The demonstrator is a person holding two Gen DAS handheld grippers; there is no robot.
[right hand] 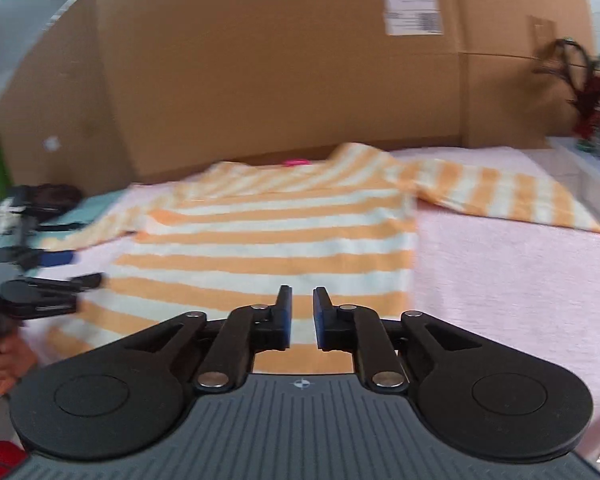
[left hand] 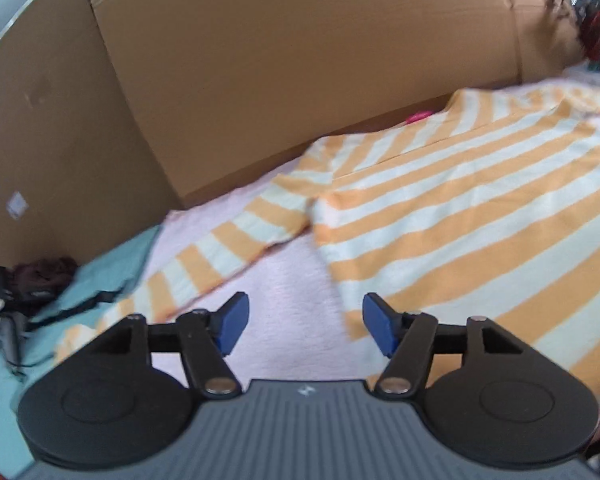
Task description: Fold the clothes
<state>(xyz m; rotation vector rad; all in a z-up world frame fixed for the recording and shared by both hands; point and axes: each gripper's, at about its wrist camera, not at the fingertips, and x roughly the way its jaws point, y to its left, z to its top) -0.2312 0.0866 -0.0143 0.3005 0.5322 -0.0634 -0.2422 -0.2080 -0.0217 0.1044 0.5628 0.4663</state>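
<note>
The striped shirt [right hand: 268, 236] lay spread flat on the pink towel-covered surface [right hand: 500, 280], both sleeves out, in front of the cardboard wall [right hand: 280, 72]; the left tool [left hand: 306, 322] hung wide open and empty near the shirt's left hem; the right tool [right hand: 302, 318] stood nearly closed over the bottom hem, nothing visibly between its pads; a pinch might have caught the towel with the shirt, dragging both and wrinkling the fold.
</note>
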